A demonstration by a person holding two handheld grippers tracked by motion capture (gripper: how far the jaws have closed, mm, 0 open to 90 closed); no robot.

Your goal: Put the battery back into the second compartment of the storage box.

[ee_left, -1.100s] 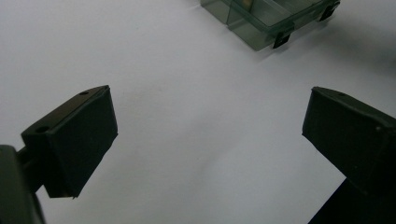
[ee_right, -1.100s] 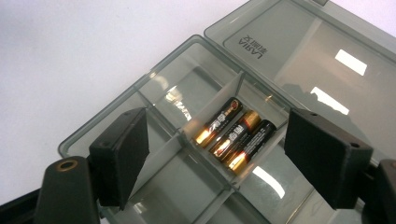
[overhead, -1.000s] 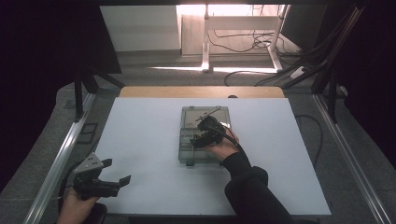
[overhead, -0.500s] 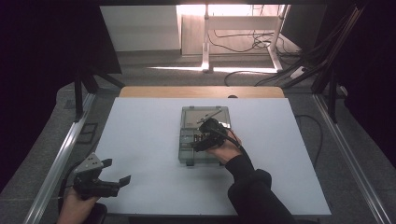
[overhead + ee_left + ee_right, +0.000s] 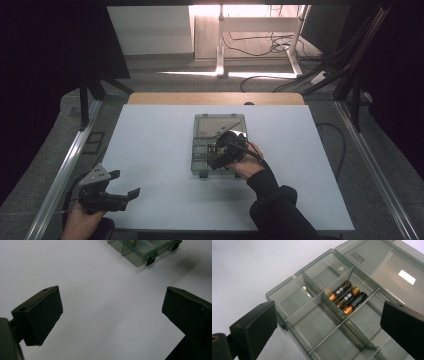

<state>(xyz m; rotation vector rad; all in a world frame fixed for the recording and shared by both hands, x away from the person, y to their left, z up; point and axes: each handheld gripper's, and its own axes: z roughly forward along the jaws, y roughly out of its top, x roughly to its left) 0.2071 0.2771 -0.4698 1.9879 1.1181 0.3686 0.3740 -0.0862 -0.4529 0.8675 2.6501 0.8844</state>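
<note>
Right gripper (image 5: 329, 322): hovers over the organizer box (image 5: 218, 145) at mid-table; its jaws have just been opening and stand spread wide, nothing between them.
Batteries (image 5: 347, 298): three black-and-gold cells lie side by side in one middle compartment of the box.
Lid (image 5: 384, 267): swung open, lying flat beyond the compartments.
Left gripper (image 5: 110, 315): jaws spread, empty, above the white table (image 5: 150, 150) near its front left corner, well apart from the box.
</note>
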